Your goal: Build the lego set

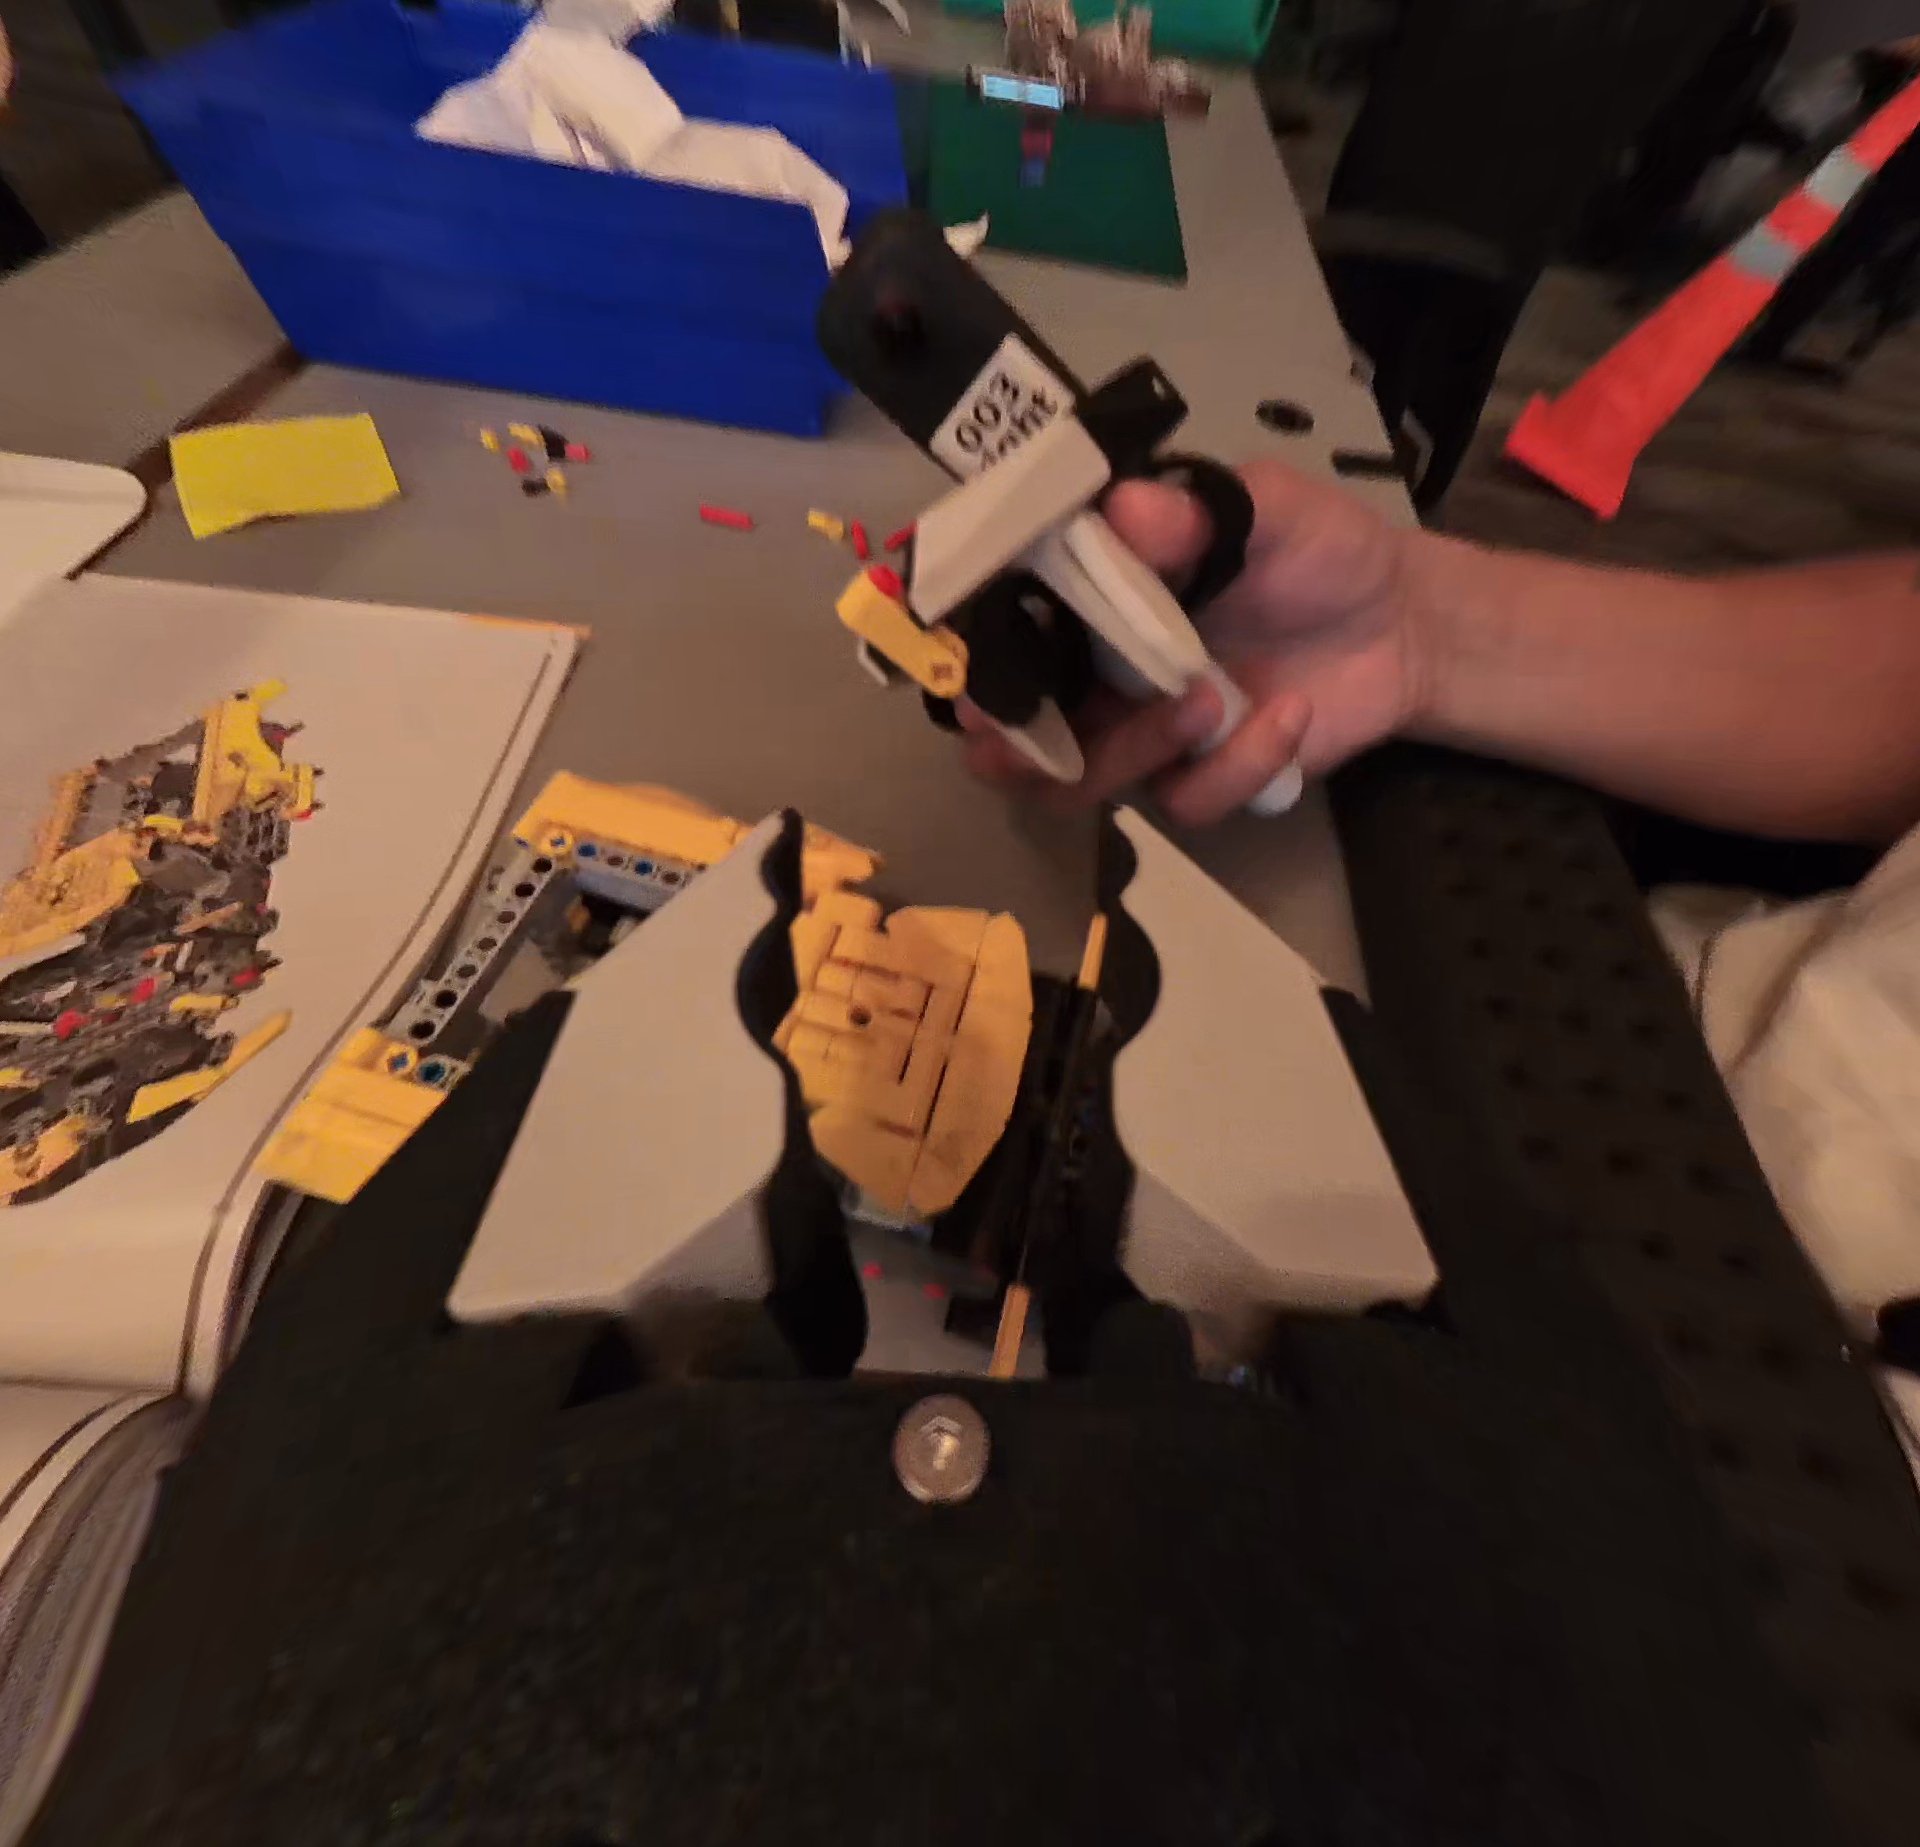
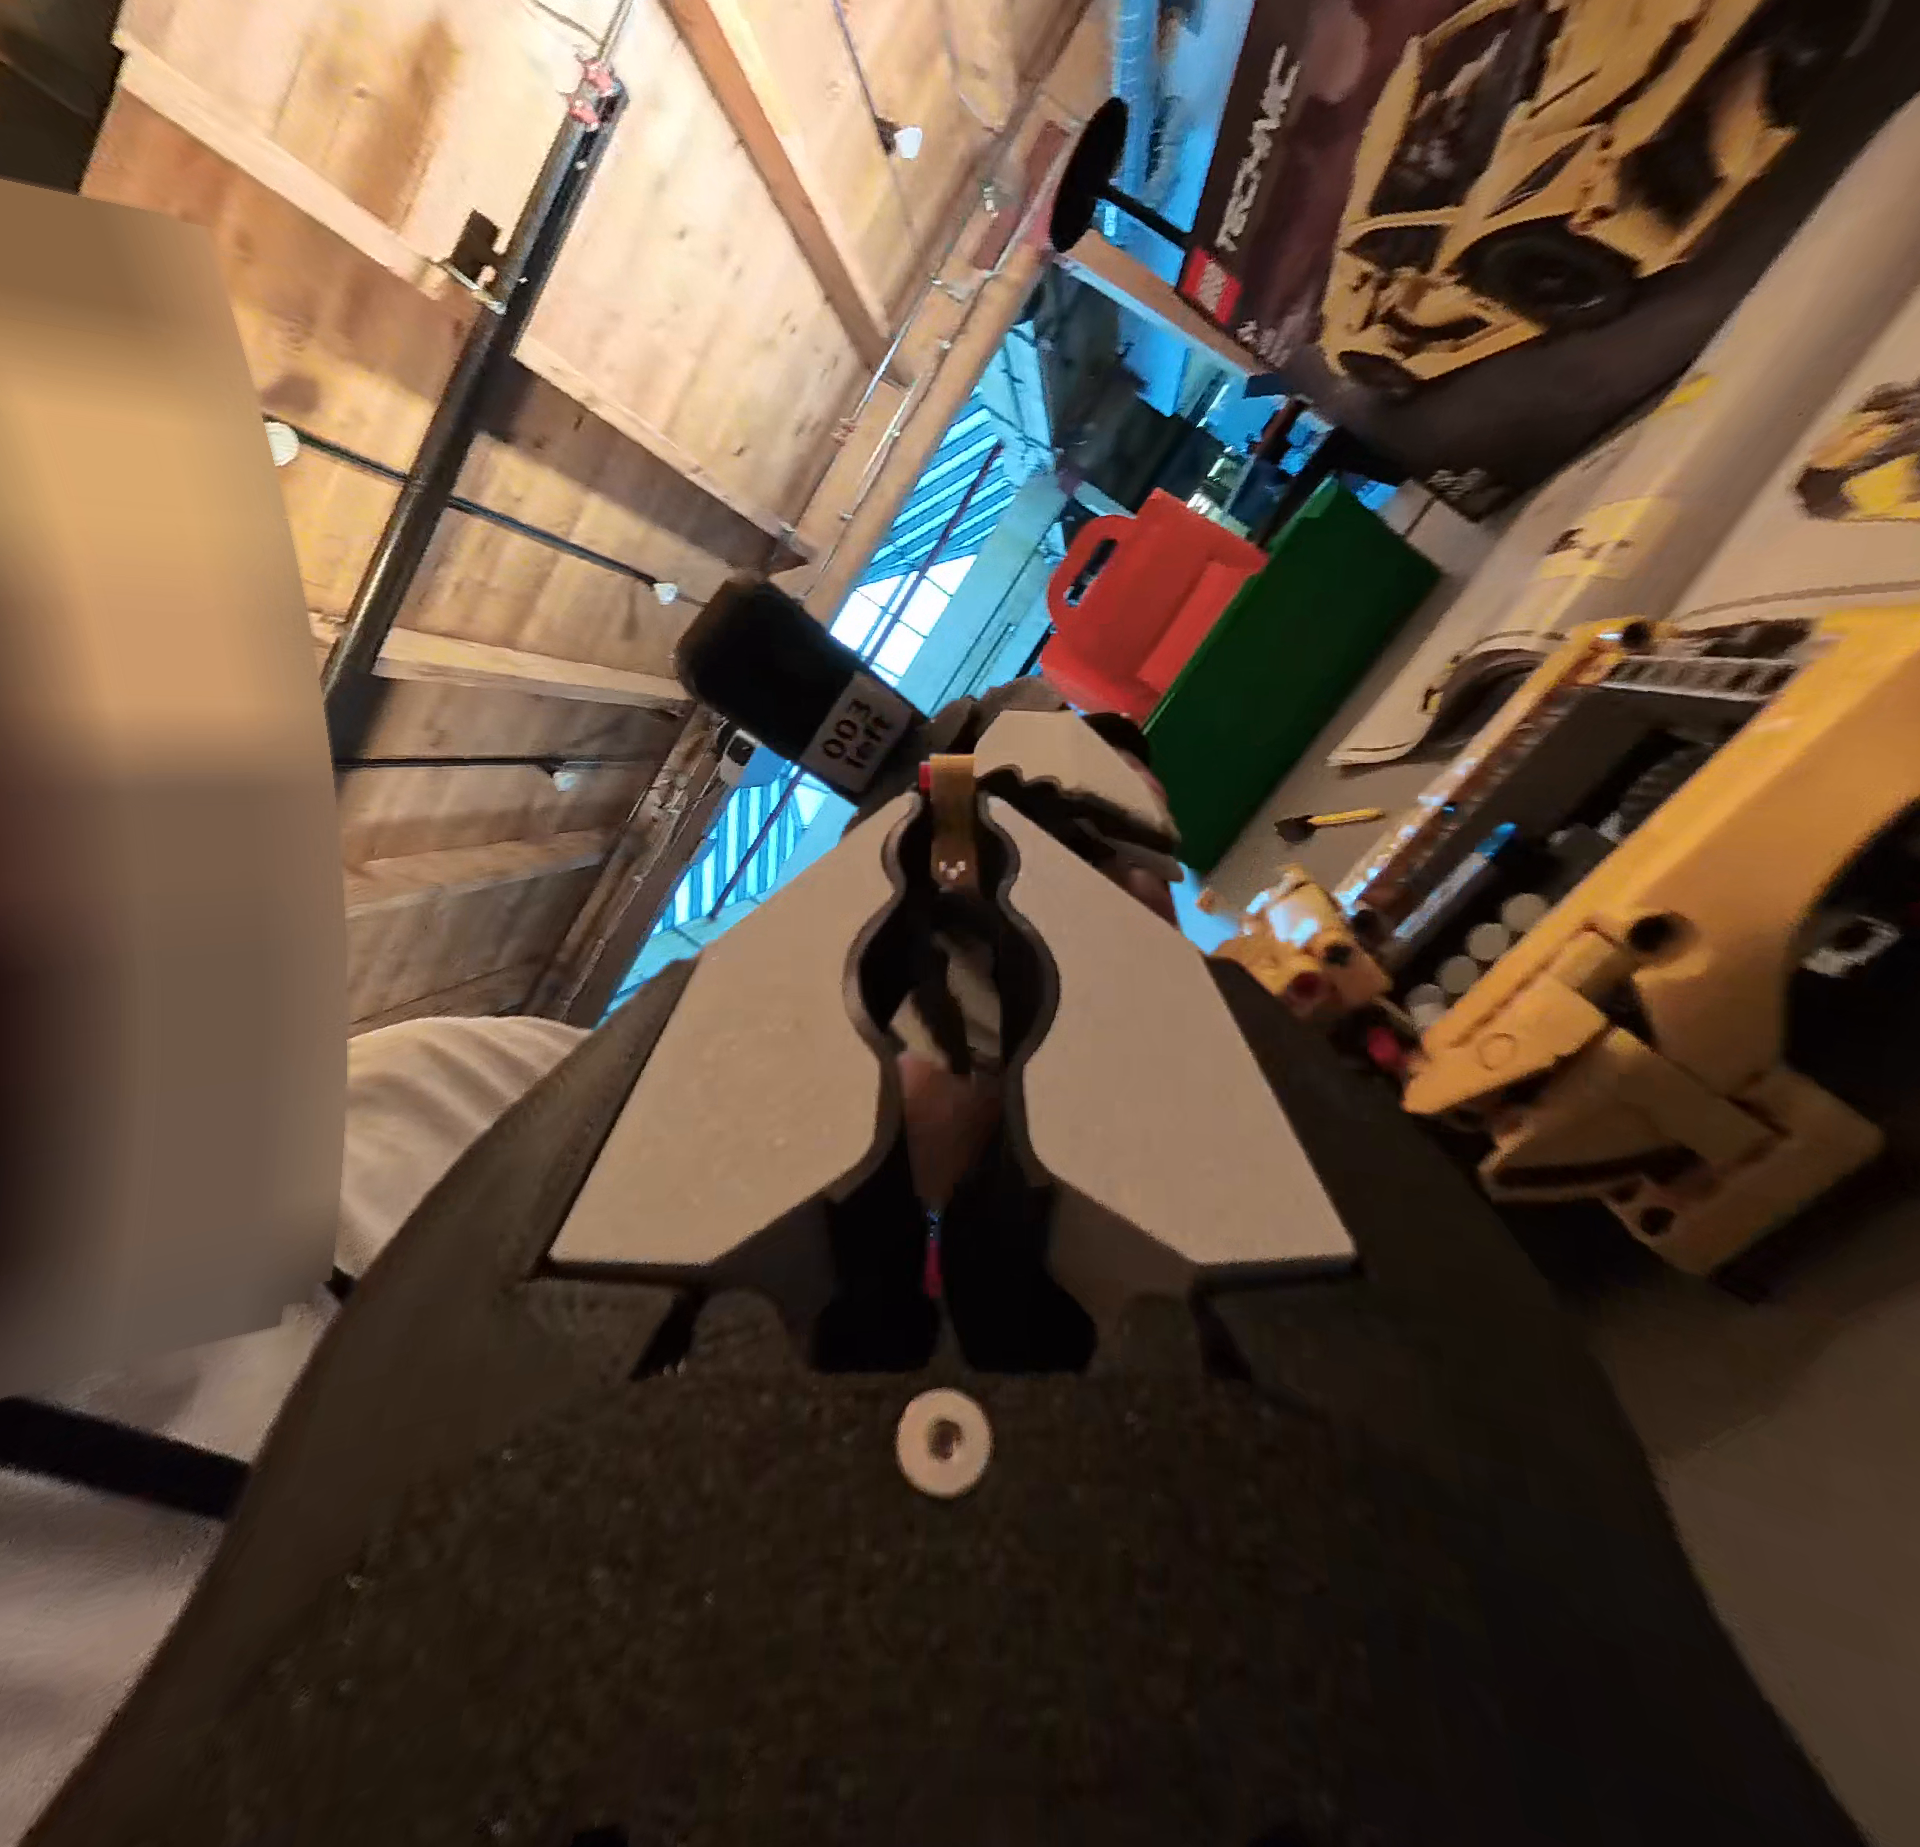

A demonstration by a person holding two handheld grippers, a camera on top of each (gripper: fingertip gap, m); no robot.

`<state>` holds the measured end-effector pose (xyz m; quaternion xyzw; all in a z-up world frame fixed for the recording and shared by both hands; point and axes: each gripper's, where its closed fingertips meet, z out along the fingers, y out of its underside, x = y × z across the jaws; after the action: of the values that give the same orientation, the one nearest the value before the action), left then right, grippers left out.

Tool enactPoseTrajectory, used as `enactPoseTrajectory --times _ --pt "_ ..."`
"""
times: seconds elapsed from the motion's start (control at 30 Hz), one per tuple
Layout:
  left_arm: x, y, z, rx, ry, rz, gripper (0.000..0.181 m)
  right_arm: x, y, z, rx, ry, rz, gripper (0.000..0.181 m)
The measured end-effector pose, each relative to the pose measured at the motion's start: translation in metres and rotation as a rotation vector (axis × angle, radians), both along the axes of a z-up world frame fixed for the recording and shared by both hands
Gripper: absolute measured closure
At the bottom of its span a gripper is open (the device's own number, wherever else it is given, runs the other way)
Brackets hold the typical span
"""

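Note:
The part-built yellow Lego car (image 1: 904,1049) lies on the grey table (image 1: 675,602), right under my left gripper (image 1: 948,831). The left gripper's jaws are open and straddle the car's yellow bodywork; I cannot tell if they touch it. My right gripper (image 1: 914,654), held by a hand (image 1: 1299,613), hovers just beyond, shut on a small yellow piece (image 1: 899,628) with a red pin. In the right wrist view the right gripper (image 2: 951,795) pinches that piece (image 2: 951,810) at its tips. The car (image 2: 1662,966) sits to its right and the left gripper (image 2: 1081,789) just beyond.
An open instruction booklet (image 1: 312,758) lies left of the car. Behind it are a yellow paper (image 1: 281,472), loose small pieces (image 1: 530,457), a blue bin (image 1: 520,228) with white bags and a green bin (image 1: 1060,187). The set's box (image 2: 1507,187) stands at the back.

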<state>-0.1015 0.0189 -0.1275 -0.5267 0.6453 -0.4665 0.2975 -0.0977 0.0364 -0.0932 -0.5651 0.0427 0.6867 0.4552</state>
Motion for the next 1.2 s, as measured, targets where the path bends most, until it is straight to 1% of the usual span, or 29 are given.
enactPoseTrajectory --times 0.03,0.1,0.2,0.27,0.33,0.5,0.6,0.67,0.93,1.03,1.07,1.1,1.13,1.17,1.2 --pt "0.003 -0.002 0.004 -0.034 -0.030 0.002 0.130 -0.003 -0.001 0.002 0.014 0.001 0.004 0.175" --pt "0.005 -0.014 0.017 -0.190 -0.078 -0.056 0.142 -0.009 -0.003 0.004 0.037 -0.011 0.004 0.175" --pt "0.004 -0.015 0.032 -0.393 -0.140 -0.099 0.169 -0.011 -0.007 0.010 0.084 -0.016 -0.002 0.175" --pt "0.003 -0.014 0.036 -0.478 -0.168 -0.112 0.174 -0.013 -0.009 0.011 0.104 -0.028 0.000 0.175" --pt "0.003 -0.013 0.035 -0.506 -0.168 -0.112 0.175 -0.014 -0.008 0.009 0.112 -0.062 -0.017 0.175" --pt "-0.002 -0.013 0.031 -0.458 -0.165 -0.122 0.176 -0.018 -0.009 0.005 0.125 -0.141 -0.022 0.174" --pt "-0.006 -0.010 0.035 -0.466 -0.187 -0.132 0.176 -0.019 -0.010 0.004 0.126 -0.154 -0.022 0.172" --pt "-0.008 -0.010 0.032 -0.460 -0.165 -0.146 0.176 -0.020 -0.011 0.002 0.134 -0.184 -0.019 0.175" --pt "-0.015 -0.017 0.022 -0.449 -0.072 -0.194 0.176 -0.030 -0.015 -0.006 0.142 -0.269 0.024 0.174" --pt "-0.014 -0.017 0.019 -0.449 -0.062 -0.185 0.176 -0.029 -0.016 -0.009 0.157 -0.328 0.013 0.175" --pt "-0.012 -0.016 0.015 -0.425 -0.046 -0.169 0.176 -0.026 -0.015 -0.013 0.151 -0.367 -0.003 0.175" --pt "-0.011 -0.013 0.007 -0.364 -0.022 -0.155 0.173 -0.019 -0.012 -0.020 0.135 -0.428 -0.046 0.174" --pt "-0.012 -0.006 -0.002 -0.272 -0.002 -0.125 0.152 -0.005 -0.007 -0.024 0.120 -0.482 -0.125 0.175" --pt "-0.013 0.004 -0.011 -0.161 0.013 -0.083 0.137 0.010 -0.005 -0.030 0.102 -0.537 -0.182 0.175" --pt "-0.016 0.013 -0.018 -0.058 0.019 -0.050 0.124 0.019 -0.005 -0.038 0.089 -0.590 -0.204 0.175"
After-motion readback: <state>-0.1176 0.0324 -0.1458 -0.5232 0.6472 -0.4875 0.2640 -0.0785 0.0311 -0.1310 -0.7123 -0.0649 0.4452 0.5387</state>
